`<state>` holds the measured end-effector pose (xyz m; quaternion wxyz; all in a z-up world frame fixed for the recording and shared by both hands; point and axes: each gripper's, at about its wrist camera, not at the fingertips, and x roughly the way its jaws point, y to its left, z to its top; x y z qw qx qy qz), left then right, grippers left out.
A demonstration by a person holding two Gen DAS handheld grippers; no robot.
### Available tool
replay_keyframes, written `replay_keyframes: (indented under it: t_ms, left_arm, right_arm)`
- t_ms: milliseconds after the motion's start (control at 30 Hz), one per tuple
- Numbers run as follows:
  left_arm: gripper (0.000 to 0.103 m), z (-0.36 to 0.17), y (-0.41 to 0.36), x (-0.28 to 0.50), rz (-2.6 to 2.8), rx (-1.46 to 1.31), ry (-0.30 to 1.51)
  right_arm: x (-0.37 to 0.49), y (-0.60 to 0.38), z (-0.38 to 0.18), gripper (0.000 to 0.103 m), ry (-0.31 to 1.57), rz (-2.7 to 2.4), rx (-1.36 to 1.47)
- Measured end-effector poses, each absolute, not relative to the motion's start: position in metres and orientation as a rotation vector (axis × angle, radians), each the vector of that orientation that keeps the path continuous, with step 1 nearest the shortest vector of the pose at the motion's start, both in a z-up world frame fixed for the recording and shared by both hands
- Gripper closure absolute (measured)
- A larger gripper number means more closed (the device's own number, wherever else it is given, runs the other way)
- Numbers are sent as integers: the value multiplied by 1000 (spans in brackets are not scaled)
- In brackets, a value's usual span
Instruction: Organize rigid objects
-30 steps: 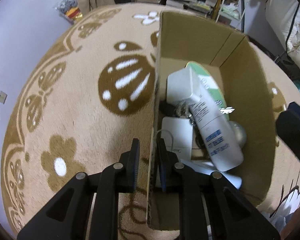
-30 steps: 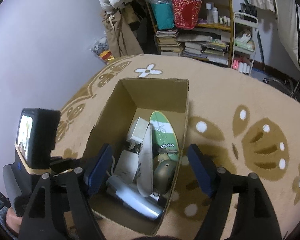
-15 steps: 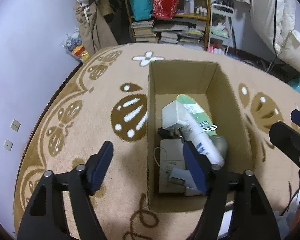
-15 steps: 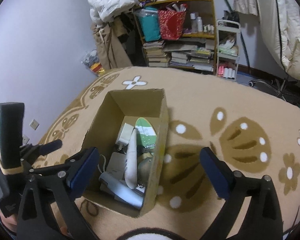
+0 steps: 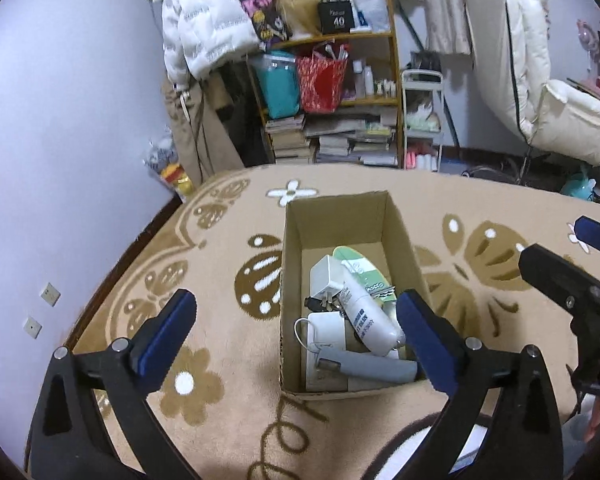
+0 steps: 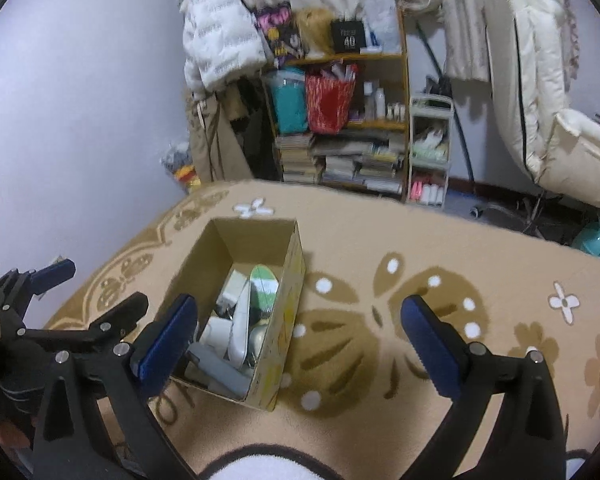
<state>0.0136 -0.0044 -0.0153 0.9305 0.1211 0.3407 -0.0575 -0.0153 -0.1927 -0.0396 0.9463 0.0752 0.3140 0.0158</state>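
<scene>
A: Where are the rigid objects kept?
B: They are gathered in the cardboard box (image 5: 340, 216) on the carpet (image 5: 220, 400), so nothing is scattered.
A: And the tongs?
B: The left tongs (image 5: 296, 316) are being opened, nothing between them; the right tongs (image 6: 298, 328) are spread, empty.

Both views are dimly and evenly lit by indoor light. Soft shadows are cast on the carpet (image 6: 380, 240) below the jaws. Strong fisheye bending and black corners are seen. Slight motion blur is noted on the shelf (image 6: 364, 120) beyond the jaws.
</scene>
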Motion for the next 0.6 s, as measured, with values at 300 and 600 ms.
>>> replay_keyframes:
  t_ms: [300, 600]
  left_arm:
    - [1, 6, 6, -20, -109, 187, 612]
    - [0, 14, 18, -39, -128, 154, 560]
  right_arm:
    - [-50, -202, -31, 0, 554, 18, 183]
    - [-75, -210, -17, 0, 471, -1, 210]
